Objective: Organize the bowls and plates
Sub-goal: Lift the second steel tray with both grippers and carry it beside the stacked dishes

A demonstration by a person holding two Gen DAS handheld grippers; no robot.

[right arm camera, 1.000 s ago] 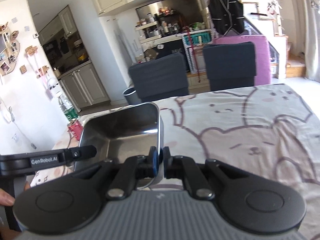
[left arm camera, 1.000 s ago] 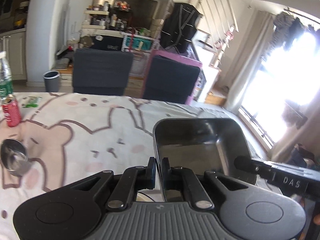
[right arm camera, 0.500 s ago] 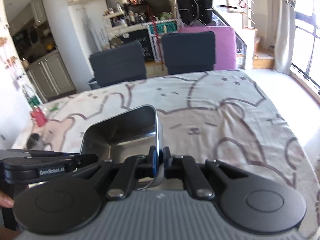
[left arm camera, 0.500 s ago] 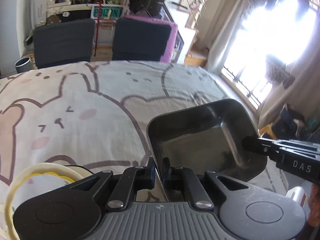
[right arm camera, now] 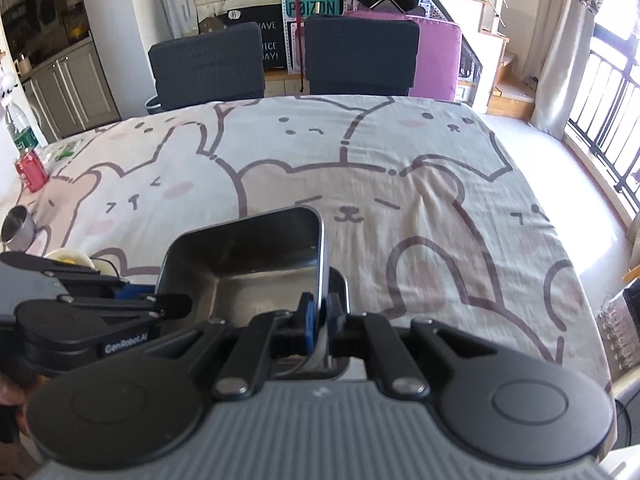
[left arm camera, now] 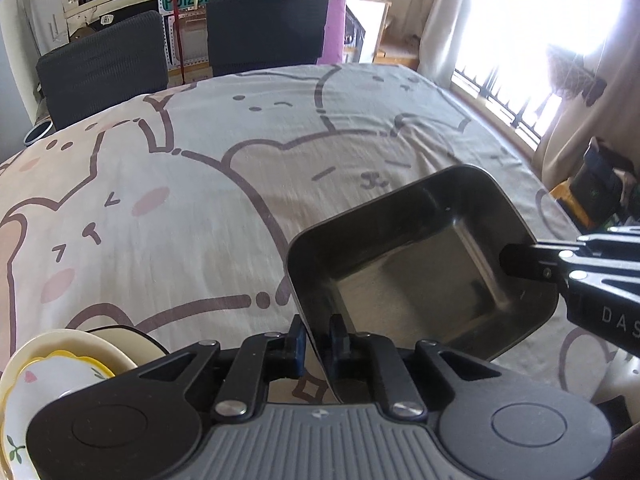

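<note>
While I look down both wrists: a metal tray [left arm camera: 420,264] sits between my two grippers, low over the table [left arm camera: 248,160].
Tray: square, with rounded corners and a dark shiny inside; it is tilted, open side up, at the near right part of the table.
Left gripper [left arm camera: 318,338]: its jaws stand narrow and have just been opening; the tray's near wall runs between the pads, which look to have eased off it rather than pinching it.
Right gripper [right arm camera: 320,316]: jaws closed down hard on the tray's right wall, which is pinched between the blue pads.
Under the tray: in my right view another metal edge shows just below the right wall; I cannot tell what it belongs to.
Bowls [left arm camera: 60,356]: a cream stack with a yellow-edged dish inside, at the near left, just beside my left gripper and apart from the tray.
Tablecloth [right arm camera: 400,184]: pale, printed with cartoon bears, covering the whole table.
Far left of the table: a red can [right arm camera: 32,170], a clear bottle [right arm camera: 16,128] behind it and a steel cup [right arm camera: 18,226] nearer to me.
Beyond the table: two dark chairs [right arm camera: 208,64] side by side.
</note>
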